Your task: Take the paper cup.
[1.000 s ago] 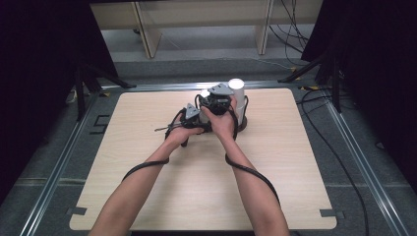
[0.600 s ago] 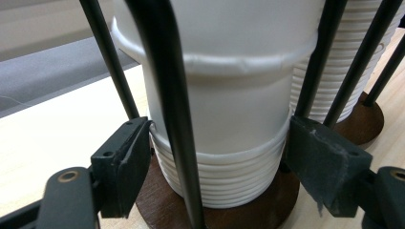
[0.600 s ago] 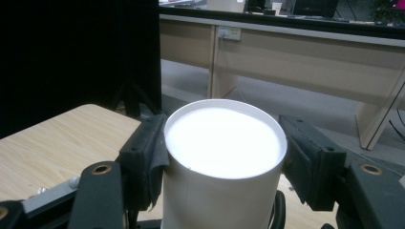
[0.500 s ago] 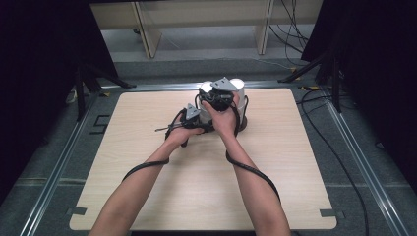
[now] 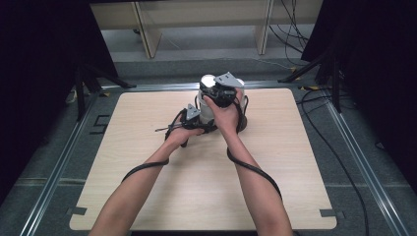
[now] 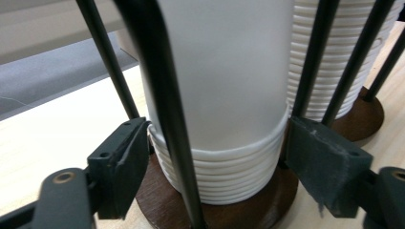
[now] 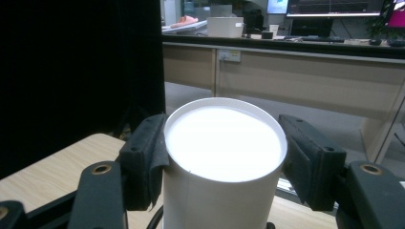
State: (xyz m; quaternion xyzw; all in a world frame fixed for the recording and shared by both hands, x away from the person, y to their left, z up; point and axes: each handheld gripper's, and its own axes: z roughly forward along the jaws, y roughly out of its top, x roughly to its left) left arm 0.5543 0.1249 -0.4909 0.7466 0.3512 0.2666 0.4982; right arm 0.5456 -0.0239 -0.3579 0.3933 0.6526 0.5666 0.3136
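Right gripper view shows the right gripper [image 7: 224,157] clamping the top cup [image 7: 224,143], light and crushable, while the left gripper [image 6: 217,157] grips the stack [image 6: 215,176] low.

upright white cup stack [image 6: 224,95] on brown base [image 6: 258,210]

I'm working in an office-like lab: black curtains [image 5: 44,59] flank my wooden bench [image 5: 147,196], cables [image 5: 314,108] trail the floor, monitors [image 7: 334,7] sit on desks behind.
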